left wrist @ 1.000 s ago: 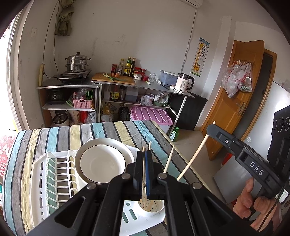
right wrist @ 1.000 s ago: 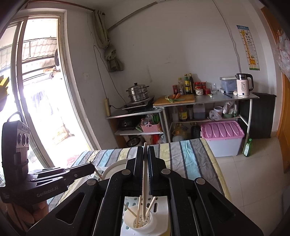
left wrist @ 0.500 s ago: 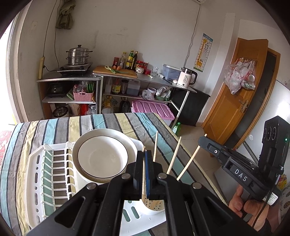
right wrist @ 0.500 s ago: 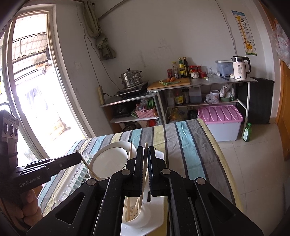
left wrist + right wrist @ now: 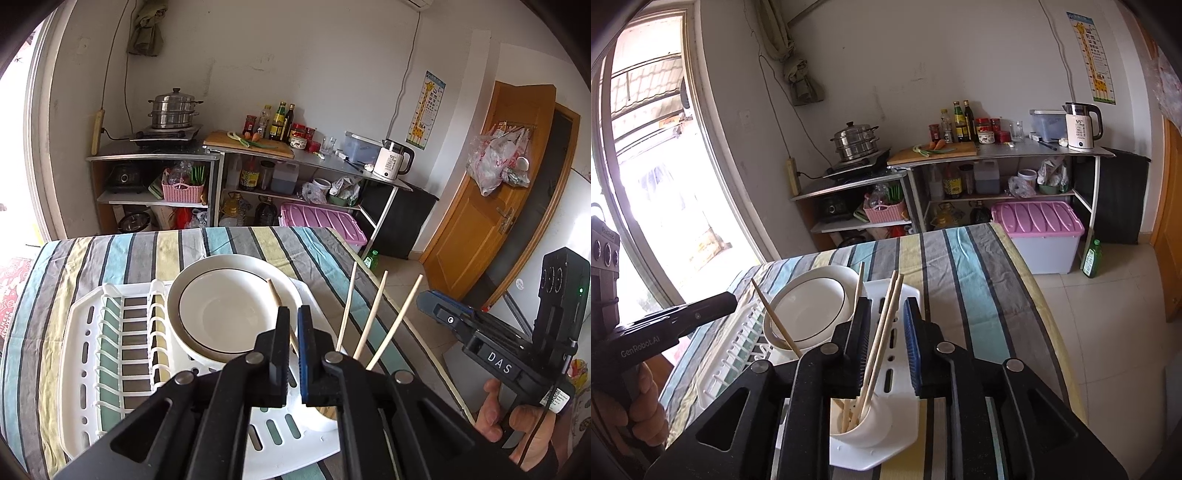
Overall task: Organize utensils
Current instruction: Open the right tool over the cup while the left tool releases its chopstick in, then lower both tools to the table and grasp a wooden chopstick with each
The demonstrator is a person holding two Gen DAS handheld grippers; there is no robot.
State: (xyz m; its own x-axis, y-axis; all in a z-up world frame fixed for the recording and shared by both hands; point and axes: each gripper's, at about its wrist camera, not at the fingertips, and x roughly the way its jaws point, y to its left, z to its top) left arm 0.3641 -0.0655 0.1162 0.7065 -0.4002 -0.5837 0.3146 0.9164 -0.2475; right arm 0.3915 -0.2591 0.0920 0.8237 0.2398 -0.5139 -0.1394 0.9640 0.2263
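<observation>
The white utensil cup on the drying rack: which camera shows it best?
The right wrist view. There the white utensil cup shows its rim and perforated inside, with the chopsticks standing in it, between the open right gripper. In the left wrist view, the left gripper hides nearly all of the cup.

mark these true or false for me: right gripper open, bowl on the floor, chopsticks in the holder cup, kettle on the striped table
1. The right gripper has its jaws apart. True.
2. The white bowl is on the floor. False: it sits on the white dish rack on the striped table.
3. Several chopsticks stand leaning in the white holder cup. True.
4. The kettle stands on the striped table. False: it is on the metal counter by the back wall.
</observation>
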